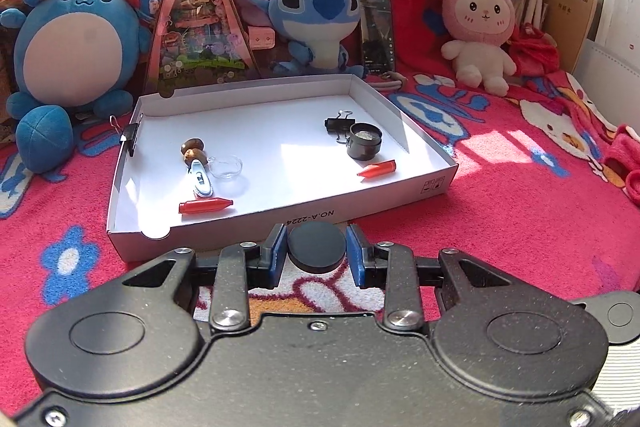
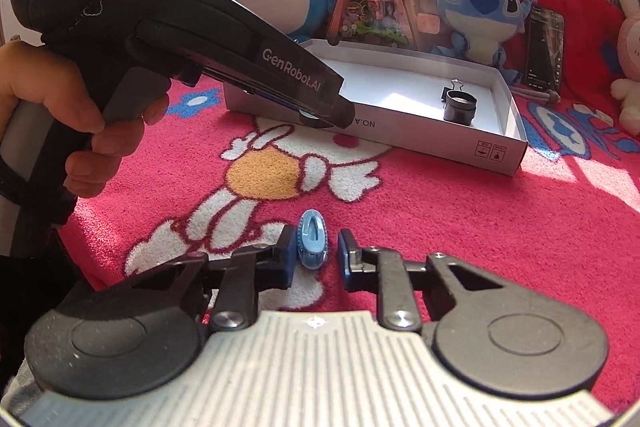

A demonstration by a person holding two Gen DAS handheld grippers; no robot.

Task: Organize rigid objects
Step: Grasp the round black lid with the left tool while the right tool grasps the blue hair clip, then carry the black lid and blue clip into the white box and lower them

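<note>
Holding black disc (image 1: 317, 246) edge-on, left gripper (image 1: 317, 253) hovers just before box (image 1: 280, 217). Disc stiff, smooth, likely slippery; rim grip suits. Right gripper (image 2: 313, 251) narrow around blue clip (image 2: 313, 245) on blanket (image 2: 480, 211), right pad not touching; clip light, take its long sides.

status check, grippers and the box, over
Left gripper shut on black round disc. Right gripper jaws open around small blue oval plastic piece, not clamped. White cardboard box just ahead, nothing blocking.
</note>
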